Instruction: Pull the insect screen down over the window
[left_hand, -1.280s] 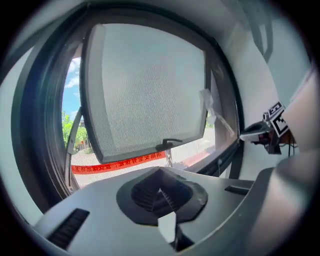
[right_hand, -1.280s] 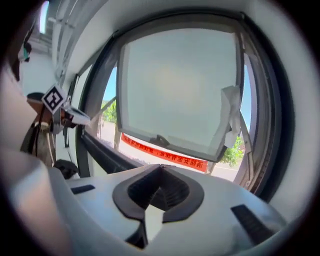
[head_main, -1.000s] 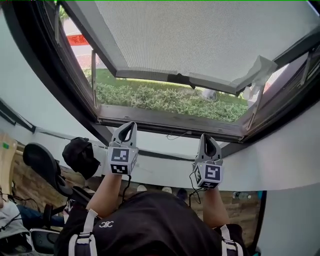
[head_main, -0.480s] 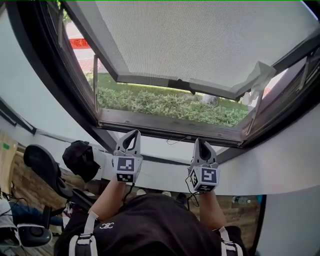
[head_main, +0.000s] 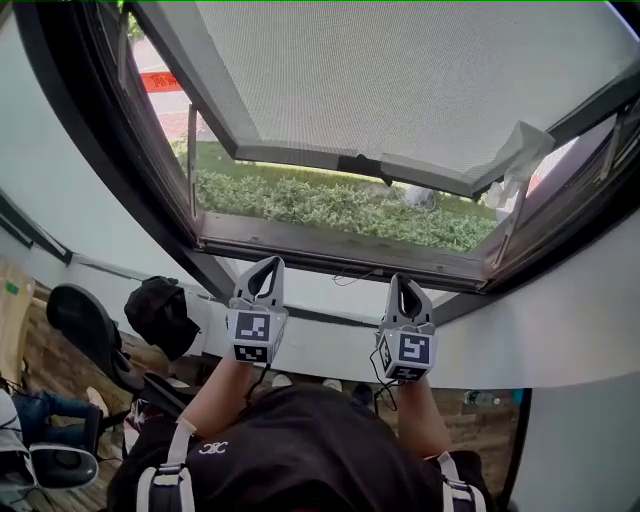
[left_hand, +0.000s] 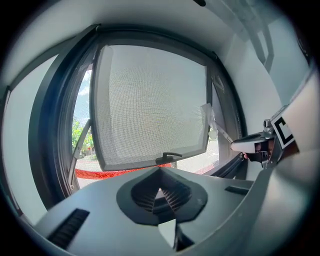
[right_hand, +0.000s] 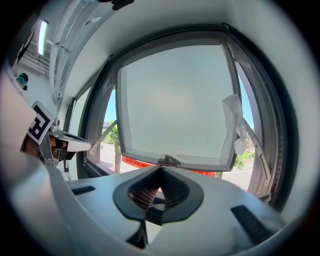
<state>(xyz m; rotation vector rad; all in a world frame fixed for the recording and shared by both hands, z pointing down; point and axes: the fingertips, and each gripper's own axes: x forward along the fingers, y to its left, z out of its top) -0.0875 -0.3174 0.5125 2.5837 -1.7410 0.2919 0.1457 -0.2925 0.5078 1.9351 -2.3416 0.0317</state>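
Observation:
The insect screen (head_main: 400, 80) is a grey mesh in a dark frame, swung outward above the window sill (head_main: 340, 255). A small dark handle (head_main: 362, 165) sits at the middle of its lower bar. My left gripper (head_main: 266, 268) and right gripper (head_main: 404, 285) are held side by side just below the sill, both pointing up at the window and well short of the handle. Both are shut with nothing between the jaws. In the left gripper view the handle (left_hand: 168, 157) shows just above my left gripper (left_hand: 160, 170). In the right gripper view the handle (right_hand: 169, 160) lies straight ahead of my right gripper (right_hand: 160, 170).
A crumpled white scrap (head_main: 520, 150) hangs at the screen's right lower corner beside a stay arm (head_main: 510, 225). A green hedge (head_main: 330, 205) lies outside. Below left are a black chair (head_main: 85, 330) and a dark cap (head_main: 160, 312). White wall flanks the window on both sides.
Both grippers have drifted slightly toward each other below the sill. The screen and its handle have not moved, and the jaws have stayed shut.

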